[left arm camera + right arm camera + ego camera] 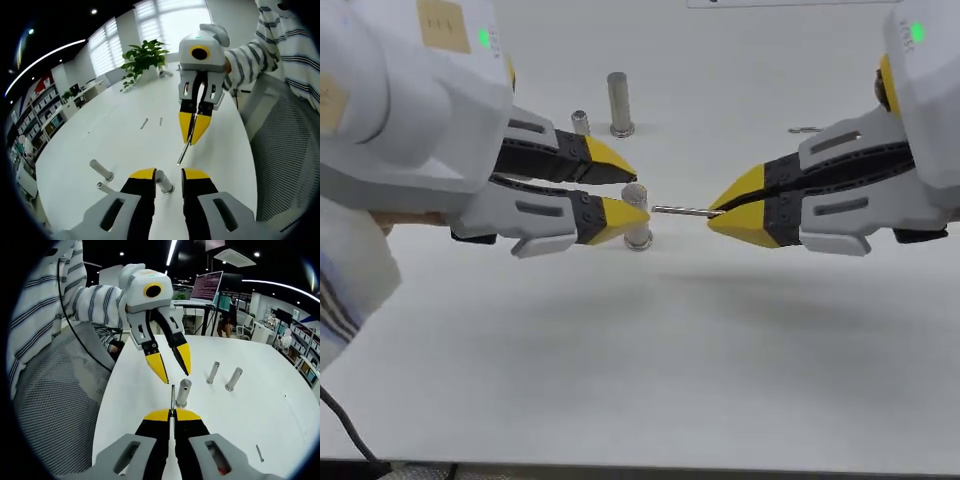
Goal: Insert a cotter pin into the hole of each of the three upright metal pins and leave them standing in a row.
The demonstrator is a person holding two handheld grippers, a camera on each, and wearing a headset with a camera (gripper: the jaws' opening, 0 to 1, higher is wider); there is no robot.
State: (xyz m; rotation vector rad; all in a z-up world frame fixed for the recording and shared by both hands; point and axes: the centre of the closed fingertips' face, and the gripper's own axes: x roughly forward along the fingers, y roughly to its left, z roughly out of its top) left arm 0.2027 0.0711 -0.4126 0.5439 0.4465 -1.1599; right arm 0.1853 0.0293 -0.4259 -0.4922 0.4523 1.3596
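Head view: thin steel cotter pin was clenched by right gripper, left gripper released; unsteadied grey metal pin could be toppled by off-hole push.

No writing can be read — the tan sticker on the housing of the left gripper bears only faint, blurred marks, and the lit screen far ahead of the right gripper shows lines too small to make out.
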